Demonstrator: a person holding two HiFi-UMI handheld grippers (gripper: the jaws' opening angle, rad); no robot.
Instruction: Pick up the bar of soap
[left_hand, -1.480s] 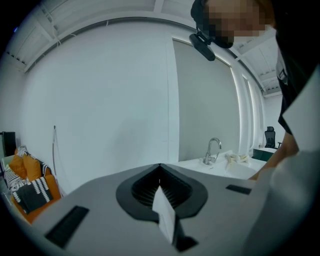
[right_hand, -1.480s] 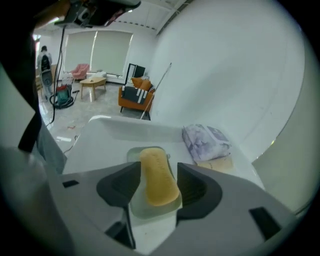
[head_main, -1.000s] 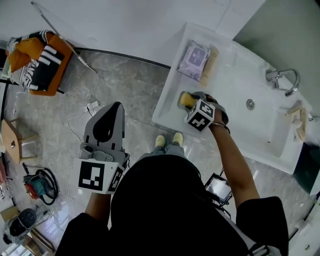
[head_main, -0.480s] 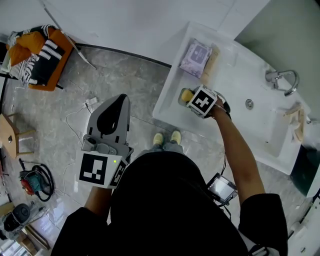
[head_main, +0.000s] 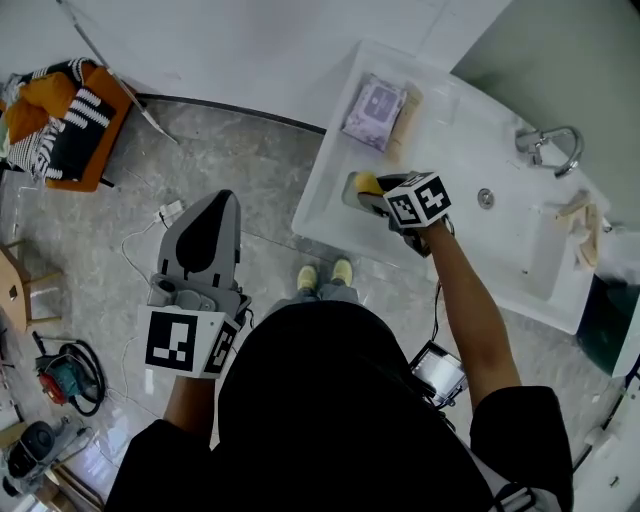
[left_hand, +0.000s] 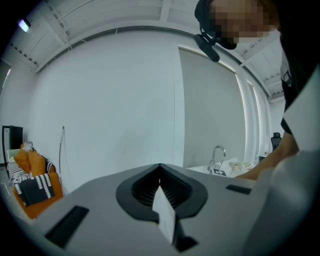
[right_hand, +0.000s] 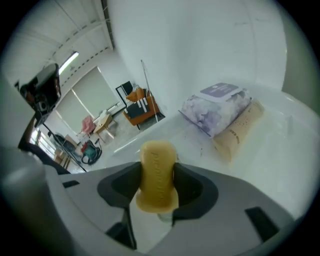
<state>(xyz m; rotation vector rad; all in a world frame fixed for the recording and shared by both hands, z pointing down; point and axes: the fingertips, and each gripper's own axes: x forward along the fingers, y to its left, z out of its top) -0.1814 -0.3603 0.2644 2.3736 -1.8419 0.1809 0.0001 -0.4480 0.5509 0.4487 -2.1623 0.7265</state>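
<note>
Soap (right_hand: 157, 172), a yellow bar, stands on end between the jaws of the right gripper (head_main: 368, 192), which have just been closing and pinch it over the left ledge of the white basin (head_main: 520, 255), near a purple packet (head_main: 374, 102). Left gripper (head_main: 212, 203) hangs over the floor (head_main: 260, 170), well apart from the basin, jaws together with nothing between them.

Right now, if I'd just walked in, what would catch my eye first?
The yellow bar of soap, clamped in the right claw, whose jaws have just been closing on it, over the white sink. Beyond it a purple packet and a beige tube lie side by side on the sink. The left claw is shut and empty over the grey floor.
</note>
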